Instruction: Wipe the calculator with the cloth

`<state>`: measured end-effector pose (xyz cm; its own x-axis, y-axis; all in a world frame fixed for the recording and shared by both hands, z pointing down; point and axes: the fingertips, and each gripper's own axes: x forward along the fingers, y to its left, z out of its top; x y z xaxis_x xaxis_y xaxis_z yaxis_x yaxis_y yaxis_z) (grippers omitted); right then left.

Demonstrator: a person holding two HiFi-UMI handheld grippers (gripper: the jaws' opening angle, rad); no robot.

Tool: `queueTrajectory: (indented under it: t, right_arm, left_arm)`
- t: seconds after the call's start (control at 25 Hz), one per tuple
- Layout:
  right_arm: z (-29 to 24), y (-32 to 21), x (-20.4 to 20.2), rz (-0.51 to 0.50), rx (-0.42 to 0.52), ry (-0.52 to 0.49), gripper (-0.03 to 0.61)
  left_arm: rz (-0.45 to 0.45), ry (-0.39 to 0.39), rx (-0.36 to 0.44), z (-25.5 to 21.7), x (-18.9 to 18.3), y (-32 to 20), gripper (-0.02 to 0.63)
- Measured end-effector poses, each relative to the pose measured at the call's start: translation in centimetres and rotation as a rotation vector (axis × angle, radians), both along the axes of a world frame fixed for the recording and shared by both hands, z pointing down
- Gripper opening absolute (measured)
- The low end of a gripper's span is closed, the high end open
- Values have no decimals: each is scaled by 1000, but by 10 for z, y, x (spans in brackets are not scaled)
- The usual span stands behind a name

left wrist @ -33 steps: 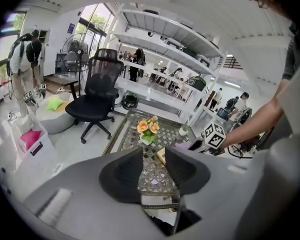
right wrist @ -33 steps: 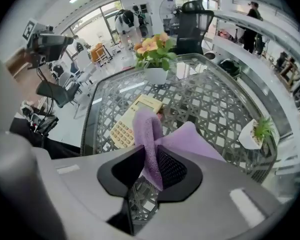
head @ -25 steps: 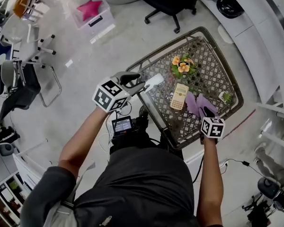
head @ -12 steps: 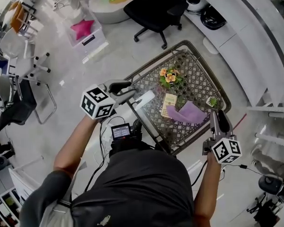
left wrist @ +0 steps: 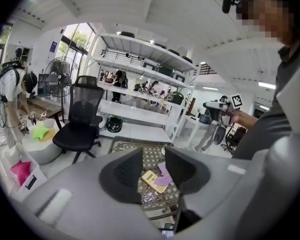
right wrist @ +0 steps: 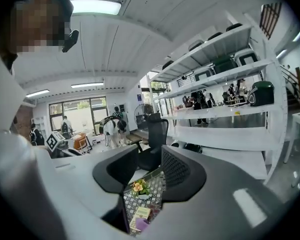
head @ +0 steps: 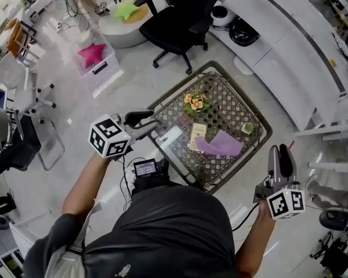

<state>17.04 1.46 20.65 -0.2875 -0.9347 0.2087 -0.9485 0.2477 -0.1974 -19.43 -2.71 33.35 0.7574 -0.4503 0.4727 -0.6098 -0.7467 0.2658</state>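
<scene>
The calculator (head: pixel 196 136) lies on the lattice surface (head: pixel 232 109). The purple cloth (head: pixel 220 145) lies against its right side, and flowers (head: pixel 194 103) stand near. The left tongs (head: pixel 151 123) and the right tongs (head: pixel 279 152) hang clear of the surface, each with jaws apart and nothing between them.

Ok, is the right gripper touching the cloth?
Apart. The head view shows the right gripper held off to one side, a wide gap from the cloth.
</scene>
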Motion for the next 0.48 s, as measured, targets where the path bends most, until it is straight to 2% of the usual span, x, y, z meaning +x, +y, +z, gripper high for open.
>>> queueTrajectory:
  t: [0.24, 0.48]
  right_arm:
    - [4, 19, -1, -3, 22, -4, 140]
    - [3, 9, -26, -23, 17, 3, 137]
  left_arm:
    - [19, 8, 28, -1, 8, 12, 195]
    - [30, 24, 40, -8, -4, 2, 195]
